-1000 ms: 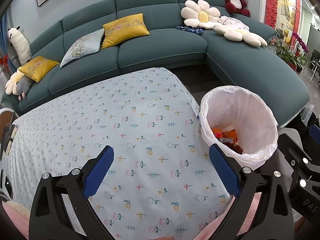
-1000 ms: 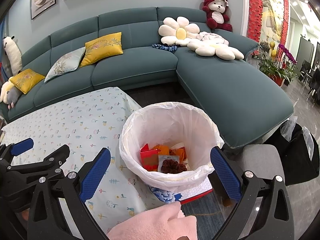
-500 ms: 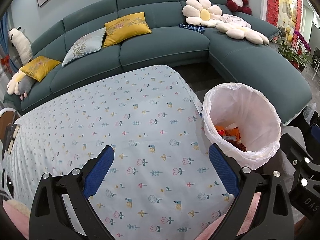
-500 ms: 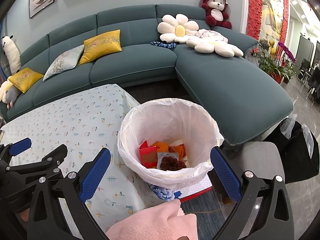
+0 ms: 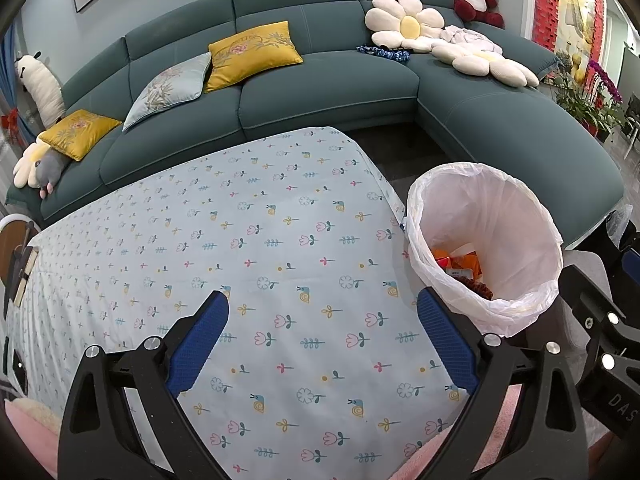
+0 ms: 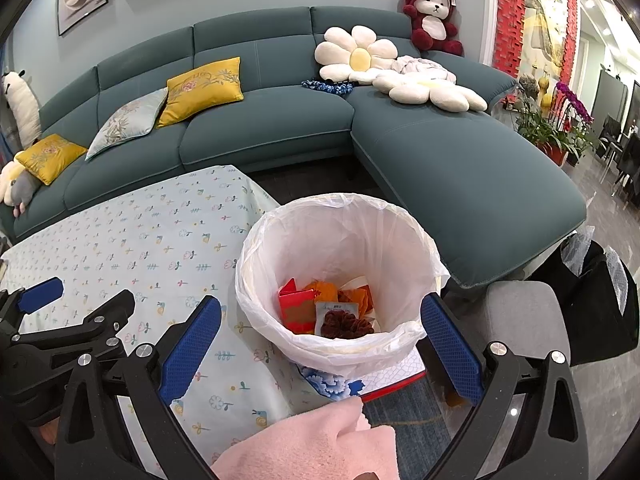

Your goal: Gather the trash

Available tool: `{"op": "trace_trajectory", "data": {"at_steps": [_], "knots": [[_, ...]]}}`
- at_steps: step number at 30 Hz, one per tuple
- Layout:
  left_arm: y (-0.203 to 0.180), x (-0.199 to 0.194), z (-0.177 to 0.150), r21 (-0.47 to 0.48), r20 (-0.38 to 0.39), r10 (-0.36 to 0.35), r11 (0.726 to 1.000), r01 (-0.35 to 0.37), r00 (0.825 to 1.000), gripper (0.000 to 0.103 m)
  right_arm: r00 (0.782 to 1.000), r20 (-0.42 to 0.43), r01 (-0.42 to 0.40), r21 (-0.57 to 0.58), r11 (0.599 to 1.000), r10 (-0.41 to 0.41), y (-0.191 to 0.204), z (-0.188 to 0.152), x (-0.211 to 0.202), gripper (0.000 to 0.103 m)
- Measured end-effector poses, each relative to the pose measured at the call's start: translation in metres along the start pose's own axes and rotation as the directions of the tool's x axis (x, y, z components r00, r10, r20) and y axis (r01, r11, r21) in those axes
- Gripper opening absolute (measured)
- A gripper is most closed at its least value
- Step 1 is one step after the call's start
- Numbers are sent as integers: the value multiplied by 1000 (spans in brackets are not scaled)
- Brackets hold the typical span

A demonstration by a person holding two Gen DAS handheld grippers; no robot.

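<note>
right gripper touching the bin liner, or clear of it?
Cannot tell. In the right wrist view the open right gripper frames the bin liner, and both blue pads overlap its rim in the image, but depth is unclear. The left wrist view doesn't settle it.

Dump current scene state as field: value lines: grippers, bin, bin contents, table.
left gripper: open, empty, over the floral tablecloth
right gripper: open, empty, aimed at the bin
bin: round bin with white plastic liner, beside the table's right edge
bin contents: red and orange wrappers, a dark reddish-brown clump
table: pale blue tablecloth with small flower and snail print, no trash visible on it
background: teal sectional sofa with cushions
</note>
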State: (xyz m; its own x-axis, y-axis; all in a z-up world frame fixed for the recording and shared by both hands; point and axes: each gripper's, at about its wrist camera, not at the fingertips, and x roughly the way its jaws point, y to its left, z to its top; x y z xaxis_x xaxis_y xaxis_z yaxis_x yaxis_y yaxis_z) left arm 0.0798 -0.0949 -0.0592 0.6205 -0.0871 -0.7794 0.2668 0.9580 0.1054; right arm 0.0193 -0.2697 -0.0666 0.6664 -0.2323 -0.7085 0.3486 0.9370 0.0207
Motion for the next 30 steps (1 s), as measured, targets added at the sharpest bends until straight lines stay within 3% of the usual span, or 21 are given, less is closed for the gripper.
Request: {"op": "trace_trajectory", "data": {"at_steps": [30], "knots": [[-2,3,-4,3,-14,-15,1000,15,1000,91,1000,-6,0,2,1000,0,0,0,1,96]]}}
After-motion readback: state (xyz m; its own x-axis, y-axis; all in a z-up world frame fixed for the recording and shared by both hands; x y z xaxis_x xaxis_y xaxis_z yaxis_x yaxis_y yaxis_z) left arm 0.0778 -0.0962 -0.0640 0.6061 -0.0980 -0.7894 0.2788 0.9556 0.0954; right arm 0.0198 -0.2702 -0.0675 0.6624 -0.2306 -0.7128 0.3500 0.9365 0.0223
